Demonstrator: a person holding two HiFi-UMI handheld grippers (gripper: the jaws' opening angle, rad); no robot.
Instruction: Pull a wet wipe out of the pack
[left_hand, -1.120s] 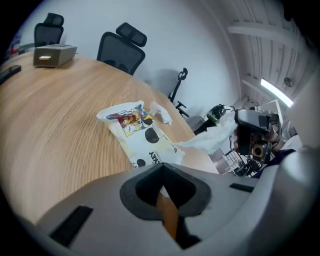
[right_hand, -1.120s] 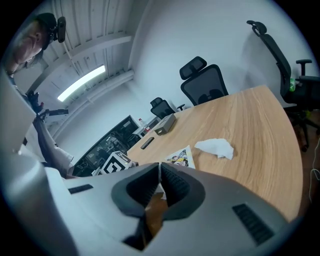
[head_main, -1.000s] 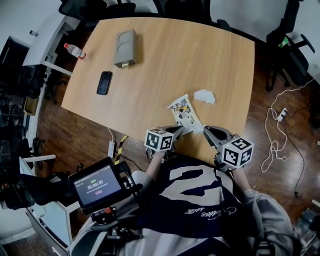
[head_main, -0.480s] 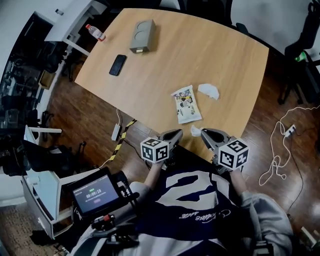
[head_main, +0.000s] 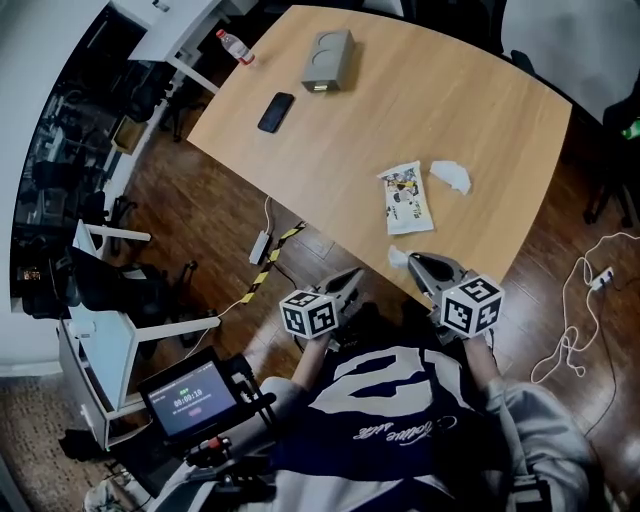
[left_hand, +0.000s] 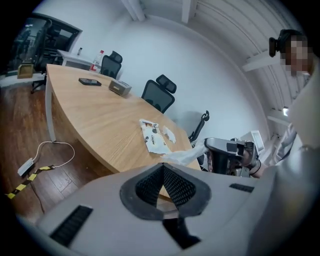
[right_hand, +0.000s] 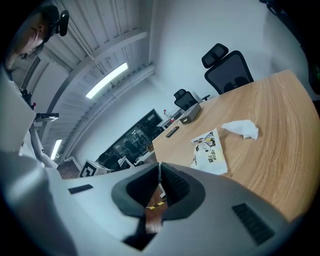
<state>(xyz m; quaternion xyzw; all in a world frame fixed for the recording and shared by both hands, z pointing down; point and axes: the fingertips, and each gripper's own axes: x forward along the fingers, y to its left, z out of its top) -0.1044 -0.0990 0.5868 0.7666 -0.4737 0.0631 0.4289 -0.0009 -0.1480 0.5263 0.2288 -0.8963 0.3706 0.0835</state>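
The wet wipe pack (head_main: 408, 197) lies flat on the wooden table (head_main: 420, 100), with a crumpled white wipe (head_main: 451, 177) just beyond it. My right gripper (head_main: 413, 263) hovers at the table's near edge, shut on a white wipe (head_main: 397, 257) that hangs free of the pack. In the right gripper view its jaws (right_hand: 159, 167) are pressed together, and the pack (right_hand: 210, 152) lies ahead. My left gripper (head_main: 350, 278) is off the near table edge, shut and holding nothing. The left gripper view shows its closed tips (left_hand: 163, 167), the right gripper (left_hand: 227, 150) and the held wipe (left_hand: 185, 156).
A black phone (head_main: 276, 112), a grey box (head_main: 329, 59) and a bottle (head_main: 236, 46) sit at the table's far left. A power strip (head_main: 259, 246) with cable lies on the wooden floor beside the table. A screen device (head_main: 190, 398) hangs at my lower left.
Both grippers drew back from the pack toward the person. The left one let go of the pack and moved off the table edge. The wipe came free in the right gripper.
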